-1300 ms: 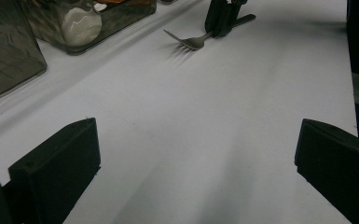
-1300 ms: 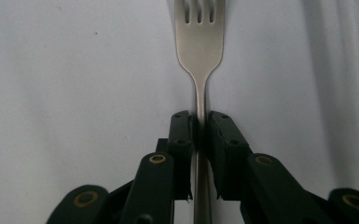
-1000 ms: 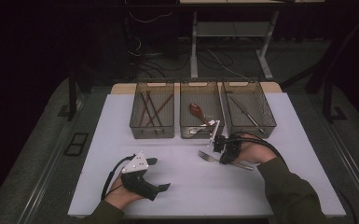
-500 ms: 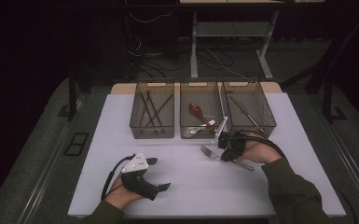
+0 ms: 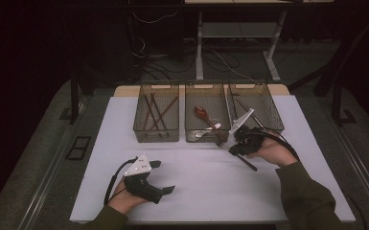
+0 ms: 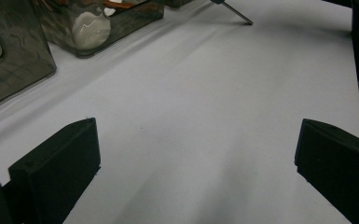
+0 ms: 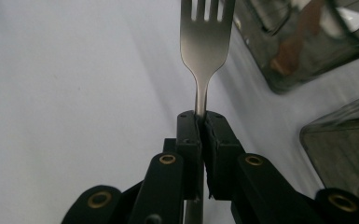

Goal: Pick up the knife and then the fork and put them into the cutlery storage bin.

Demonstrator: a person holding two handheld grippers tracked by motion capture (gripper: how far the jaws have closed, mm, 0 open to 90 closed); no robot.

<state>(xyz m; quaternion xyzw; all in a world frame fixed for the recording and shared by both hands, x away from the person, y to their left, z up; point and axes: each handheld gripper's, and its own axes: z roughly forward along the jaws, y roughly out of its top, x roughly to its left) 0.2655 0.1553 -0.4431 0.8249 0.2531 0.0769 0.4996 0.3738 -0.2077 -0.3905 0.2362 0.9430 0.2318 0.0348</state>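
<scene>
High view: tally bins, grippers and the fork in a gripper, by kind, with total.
Bins: 3
Grippers: 2 (left gripper, right gripper)
Fork, clamped in right gripper: 1
Total: 6

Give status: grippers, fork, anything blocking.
Right gripper shut on fork, held off the mat near the middle bin. Left gripper open, nothing between the jaws. Nothing seen blocking between fork and bins.
</scene>
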